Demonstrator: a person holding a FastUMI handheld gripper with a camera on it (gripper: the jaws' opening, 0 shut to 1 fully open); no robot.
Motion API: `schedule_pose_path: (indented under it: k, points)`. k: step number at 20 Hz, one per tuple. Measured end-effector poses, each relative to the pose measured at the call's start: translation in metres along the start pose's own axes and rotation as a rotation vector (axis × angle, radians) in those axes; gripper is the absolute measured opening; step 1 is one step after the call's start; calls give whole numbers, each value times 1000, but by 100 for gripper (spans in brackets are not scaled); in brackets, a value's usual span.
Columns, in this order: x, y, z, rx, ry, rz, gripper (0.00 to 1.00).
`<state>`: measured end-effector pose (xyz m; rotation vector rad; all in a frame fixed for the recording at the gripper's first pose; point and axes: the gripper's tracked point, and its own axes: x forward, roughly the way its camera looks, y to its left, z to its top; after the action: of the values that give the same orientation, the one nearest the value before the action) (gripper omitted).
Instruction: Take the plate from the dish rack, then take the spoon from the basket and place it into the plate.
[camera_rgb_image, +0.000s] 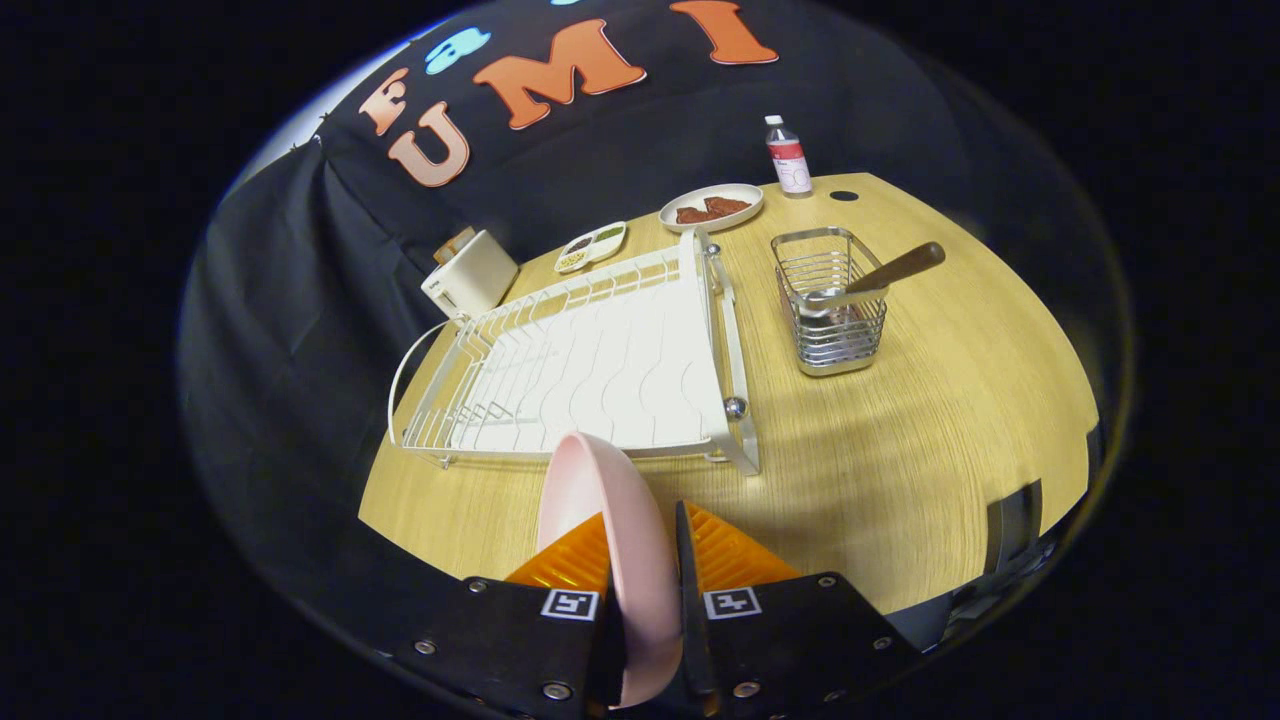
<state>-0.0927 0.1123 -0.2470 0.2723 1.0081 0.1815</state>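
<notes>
Tool (643, 560) clamped on pink plate (605, 520) rim, plate held edge-up above worktop (900, 450), just before empty dish rack (590, 360). Plate looks rigid, smooth, likely slippery, breakable. Spoon (880, 278) in basket (830, 300): take by protruding wooden handle

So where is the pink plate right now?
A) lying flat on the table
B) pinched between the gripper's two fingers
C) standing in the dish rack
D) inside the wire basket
B: the pink plate stands on edge between the fingers of the gripper, which press on both its sides, ahead of the dish rack, whose slots hold nothing.
</notes>
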Motion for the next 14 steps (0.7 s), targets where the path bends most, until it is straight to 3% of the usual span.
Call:
schedule_pose_path:
  k: [9, 14]
  points:
    - [31, 4, -33, 128, 20, 97, 24]
    - [48, -11, -32, 114, 9, 50, 34]
